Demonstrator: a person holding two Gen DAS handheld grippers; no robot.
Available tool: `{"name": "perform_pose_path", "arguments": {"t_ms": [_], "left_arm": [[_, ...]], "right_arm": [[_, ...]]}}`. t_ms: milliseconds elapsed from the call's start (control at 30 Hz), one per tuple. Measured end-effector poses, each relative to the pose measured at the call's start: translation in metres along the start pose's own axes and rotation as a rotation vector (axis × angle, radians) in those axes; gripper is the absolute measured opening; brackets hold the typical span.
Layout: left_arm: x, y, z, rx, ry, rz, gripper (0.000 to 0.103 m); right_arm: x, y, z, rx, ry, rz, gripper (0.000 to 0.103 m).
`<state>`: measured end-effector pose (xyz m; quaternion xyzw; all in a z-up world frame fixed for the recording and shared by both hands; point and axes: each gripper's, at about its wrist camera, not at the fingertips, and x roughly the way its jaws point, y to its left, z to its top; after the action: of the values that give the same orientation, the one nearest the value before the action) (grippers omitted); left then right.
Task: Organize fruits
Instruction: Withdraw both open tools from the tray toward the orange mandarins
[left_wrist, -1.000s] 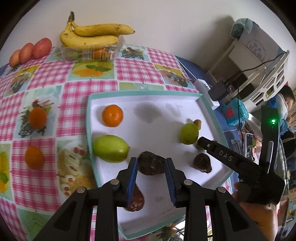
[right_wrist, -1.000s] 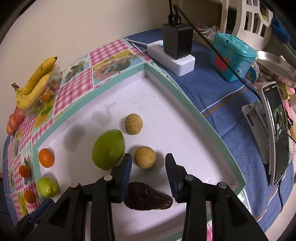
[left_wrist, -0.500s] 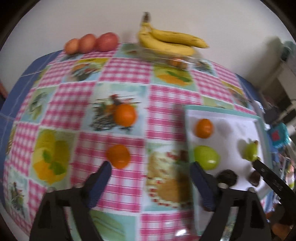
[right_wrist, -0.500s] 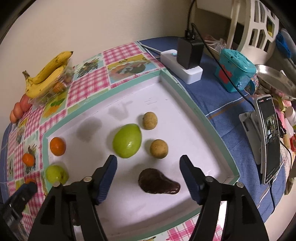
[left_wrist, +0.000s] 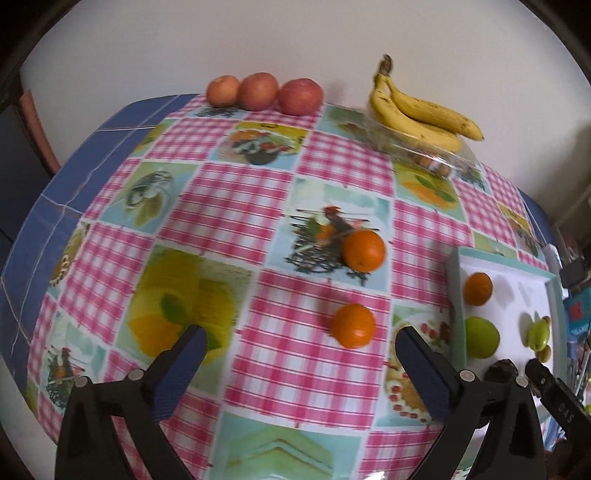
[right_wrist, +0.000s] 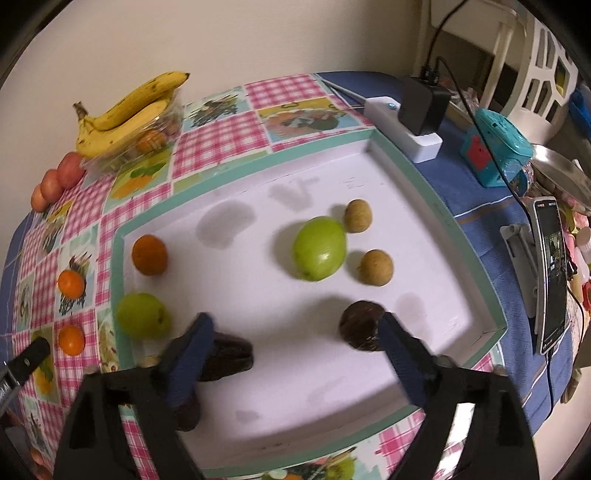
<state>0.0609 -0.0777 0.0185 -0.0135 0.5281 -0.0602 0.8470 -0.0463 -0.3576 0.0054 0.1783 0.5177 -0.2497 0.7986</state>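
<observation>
My left gripper (left_wrist: 295, 354) hangs over the checked tablecloth (left_wrist: 229, 206) with its fingers spread wide and nothing between them. The near orange (left_wrist: 353, 325) sits just inside the right-hand finger, and the far orange (left_wrist: 363, 251) lies beyond it on a printed square. Both are still outside the tray (left_wrist: 456, 295), which stands to their right. I judge the step in hand to be fetching the near orange. To do it well I should shift right until the fruit is centred between the pads, come down low so the pads meet its widest part, and close gently, since a round smooth fruit can roll out of an off-centre pinch.

Both loose oranges look bright, round and glossy. At the far edge lie three reddish fruits (left_wrist: 258, 91) on the left and bananas (left_wrist: 421, 107) on a clear box to the right.

My right gripper (right_wrist: 291, 339) hovers over the near half of the tray, fingers wide apart and empty. In the tray, from left, are one orange (right_wrist: 149, 254) with a green fruit (right_wrist: 143, 314) nearer than it, a dark fruit (right_wrist: 229, 356) beside my left finger, a larger green fruit (right_wrist: 320, 248), another dark fruit (right_wrist: 360, 330) against my right finger, and two small tan fruits (right_wrist: 376, 267). The loose oranges belong beside the orange already there, I think.
</observation>
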Motion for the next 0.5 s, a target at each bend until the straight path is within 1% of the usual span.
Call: {"name": "perform_pose_path", "arguments": {"t_ms": [167,333,500], "left_arm": [[-0.002,0.023,0.008,-0.029,-0.022,0.020,0.103],[-0.005,0.049,0.019,-0.036,-0.056,0.073,0.103],[0.000,0.078,0.027,-0.086,-0.047,0.084,0.103]], "right_arm": [[-0.006,0.011,-0.006,-0.020,-0.010,-0.006,0.094],[-0.013,0.028,-0.007,-0.040,-0.035,0.004,0.094],[-0.014,0.051,-0.005,-0.060,-0.032,0.058,0.094]]}}
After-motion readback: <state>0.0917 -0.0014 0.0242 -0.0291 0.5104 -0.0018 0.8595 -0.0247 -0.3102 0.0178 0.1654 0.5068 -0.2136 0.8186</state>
